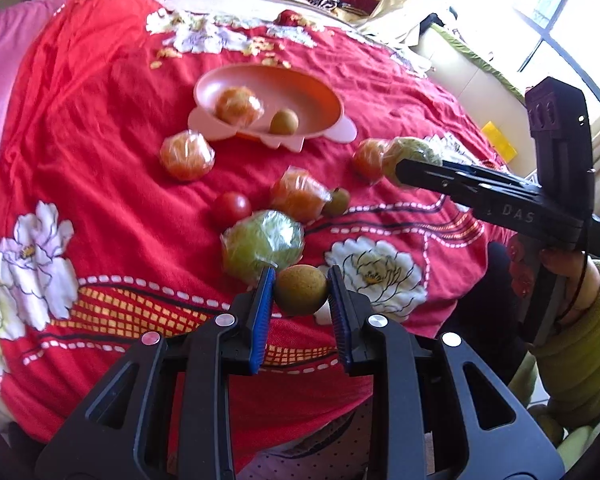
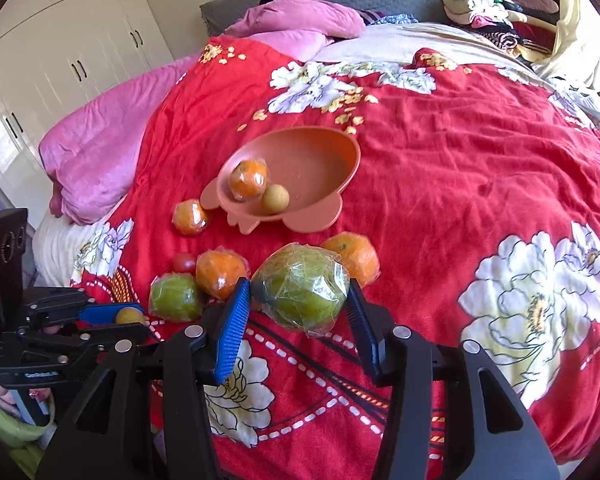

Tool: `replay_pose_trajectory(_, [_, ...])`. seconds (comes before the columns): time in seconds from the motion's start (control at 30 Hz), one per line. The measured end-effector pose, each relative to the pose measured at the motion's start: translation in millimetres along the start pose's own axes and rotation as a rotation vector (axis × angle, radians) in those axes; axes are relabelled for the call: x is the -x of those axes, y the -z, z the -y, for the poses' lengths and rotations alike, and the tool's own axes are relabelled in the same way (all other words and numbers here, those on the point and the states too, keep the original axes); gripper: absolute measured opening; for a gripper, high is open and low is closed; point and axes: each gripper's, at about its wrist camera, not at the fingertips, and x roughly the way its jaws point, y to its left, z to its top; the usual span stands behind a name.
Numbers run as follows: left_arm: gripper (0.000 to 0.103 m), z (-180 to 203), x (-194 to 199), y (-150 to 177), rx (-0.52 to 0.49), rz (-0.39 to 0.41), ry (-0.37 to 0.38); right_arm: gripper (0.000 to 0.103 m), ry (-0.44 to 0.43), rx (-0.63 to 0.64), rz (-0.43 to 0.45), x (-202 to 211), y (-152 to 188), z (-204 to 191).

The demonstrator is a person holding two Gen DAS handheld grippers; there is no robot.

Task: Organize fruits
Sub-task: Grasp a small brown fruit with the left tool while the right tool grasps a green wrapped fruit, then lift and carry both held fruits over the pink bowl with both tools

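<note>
Between the blue ribbed pads of the left gripper (image 1: 301,289) a small round brownish-yellow fruit (image 1: 301,289) is flanked on both sides; whether the pads are pressed against its skin or held just off it cannot be told. By the right gripper (image 2: 300,294) a large green fruit wrapped in clear film (image 2: 303,290) is bracketed, the pads being set against its two sides, just above the red flowered bedspread (image 2: 440,168). Farther up the bedspread a shallow pink plastic bowl with scalloped feet (image 2: 332,148) is seen, and in it a film-wrapped orange (image 2: 249,179) and a second small brownish-yellow fruit (image 2: 275,199) are held, touching one another. Beside the bowl's left foot another wrapped orange (image 2: 191,217) is laid. Near the left gripper a second wrapped green fruit (image 1: 263,245), a small red tomato (image 1: 231,208) and a wrapped orange (image 1: 299,195) are clustered together. Behind the right gripper's green fruit one more wrapped orange (image 2: 354,257) is placed.
</note>
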Motion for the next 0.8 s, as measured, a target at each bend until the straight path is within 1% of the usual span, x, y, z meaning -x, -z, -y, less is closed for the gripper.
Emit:
replay_pose_trajectory(0.37, [0.020, -7.7, 7.1, -23.8, 0.006, 0.043, -0.020, 0.047, -0.011, 0.024, 0.022, 2.7, -11.4, -7.2])
replay_pose_trajectory(0.8, [0.020, -17.4, 0.8, -50.7, 0.012, 0.060, -0.033, 0.047, -0.019, 0.035, 0.045, -0.6, -27.4, -8.0])
